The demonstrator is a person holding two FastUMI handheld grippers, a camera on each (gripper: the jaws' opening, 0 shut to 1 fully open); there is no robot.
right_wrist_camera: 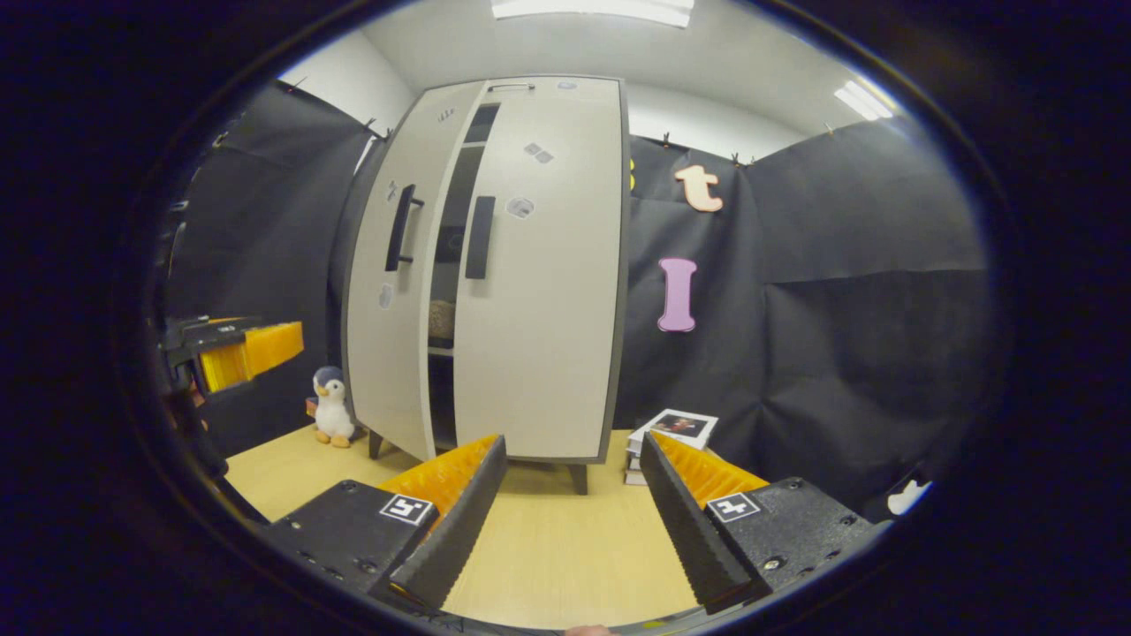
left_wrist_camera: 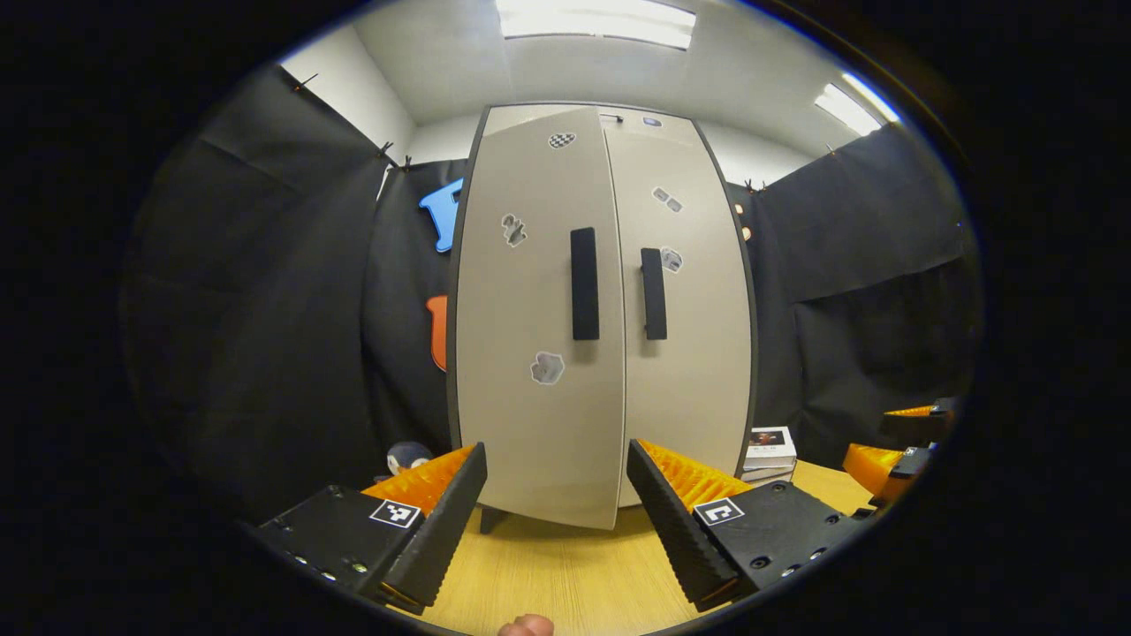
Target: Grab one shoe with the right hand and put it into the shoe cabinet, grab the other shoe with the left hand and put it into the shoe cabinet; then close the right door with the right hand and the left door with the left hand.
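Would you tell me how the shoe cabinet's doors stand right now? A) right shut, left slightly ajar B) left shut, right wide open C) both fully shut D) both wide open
A: in the right gripper view a dark gap separates the left door from the shut right door.

Recording booth: black cloth walls (right_wrist_camera: 839,309), office ceiling lights (left_wrist_camera: 596,19)

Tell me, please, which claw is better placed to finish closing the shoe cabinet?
Left. The left door stands ajar, the right door looks shut. The left claw, open, faces the left door's handle directly, so it probably suits.
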